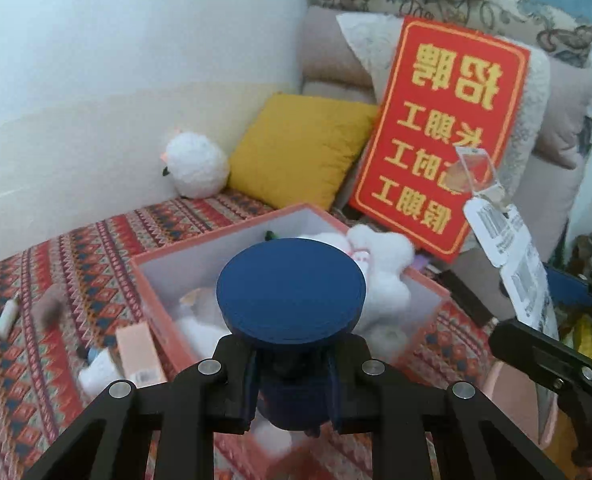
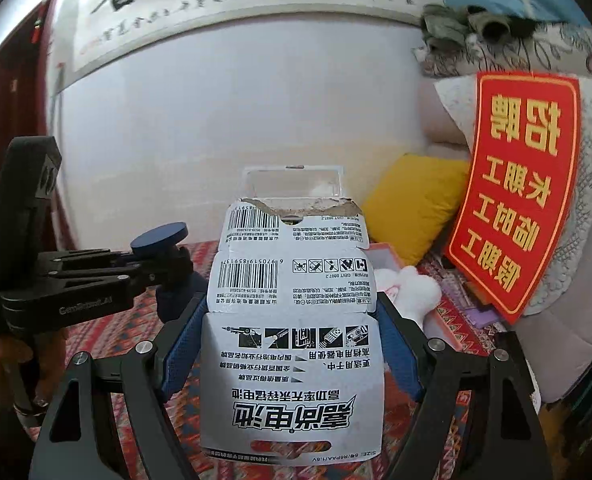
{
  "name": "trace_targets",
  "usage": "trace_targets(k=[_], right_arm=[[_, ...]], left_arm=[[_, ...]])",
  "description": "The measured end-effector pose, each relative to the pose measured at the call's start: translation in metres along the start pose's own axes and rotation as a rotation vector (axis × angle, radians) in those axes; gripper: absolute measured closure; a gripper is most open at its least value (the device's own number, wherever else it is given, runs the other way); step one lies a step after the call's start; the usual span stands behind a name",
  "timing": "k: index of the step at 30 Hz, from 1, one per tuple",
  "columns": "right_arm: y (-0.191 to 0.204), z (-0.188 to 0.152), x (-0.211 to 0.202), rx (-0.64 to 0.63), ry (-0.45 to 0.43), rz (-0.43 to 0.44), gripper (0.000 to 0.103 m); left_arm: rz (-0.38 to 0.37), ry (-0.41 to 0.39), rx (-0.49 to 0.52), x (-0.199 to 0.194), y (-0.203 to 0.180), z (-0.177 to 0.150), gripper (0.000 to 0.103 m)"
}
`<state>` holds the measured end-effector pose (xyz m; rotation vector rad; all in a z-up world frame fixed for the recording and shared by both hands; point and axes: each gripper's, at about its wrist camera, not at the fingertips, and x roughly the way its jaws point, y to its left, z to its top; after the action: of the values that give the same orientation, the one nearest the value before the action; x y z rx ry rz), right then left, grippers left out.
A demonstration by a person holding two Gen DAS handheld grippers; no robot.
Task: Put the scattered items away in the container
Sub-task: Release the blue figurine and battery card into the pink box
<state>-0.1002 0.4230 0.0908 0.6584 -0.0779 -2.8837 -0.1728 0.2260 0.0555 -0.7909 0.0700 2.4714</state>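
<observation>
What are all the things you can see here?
Box: one, pink, on the patterned cloth.
Plush toys: white, count unclear, inside the box.
Blue-capped item: one, clamped in the left gripper.
Battery card: one, white, torn, in the right gripper.
Small tubes and cartons: several, left of the box.
Fluffy ball: one, white, by the wall.
Cushion: one, yellow.
Sign: one, red and gold, leaning.
Left gripper: black, shut.
Right gripper: black, shut.

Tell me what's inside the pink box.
Inside the pink cardboard box: white plush toys and something small and dark at the back wall. The left gripper's dark blue round-topped object hides the middle.
</observation>
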Motion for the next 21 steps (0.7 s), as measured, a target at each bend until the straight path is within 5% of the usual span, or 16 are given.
trace_targets(k=[6,8,10,12,21], right_arm=[[-0.022,0.007,0.062,0.027,0.028,0.009,0.02],[-0.025,0.006,0.073,0.039,0.03,0.015,0.019],[-0.028,0.005,0.084,0.051,0.032,0.021,0.013],[-0.032,0.004,0.096,0.063,0.033,0.027,0.003],[-0.027,0.001,0.126,0.1,0.027,0.074,0.002]], left_arm=[[0.008,0.094,-0.003,0.09,0.015,0.027,0.079],[-0.026,0.16,-0.035,0.118,0.025,0.033,0.041],[-0.027,0.156,-0.082,0.128,0.036,0.034,0.022],[-0.008,0.118,-0.097,0.125,0.048,0.035,0.019],[0.102,0.126,-0.19,0.076,0.11,-0.003,0.016]])
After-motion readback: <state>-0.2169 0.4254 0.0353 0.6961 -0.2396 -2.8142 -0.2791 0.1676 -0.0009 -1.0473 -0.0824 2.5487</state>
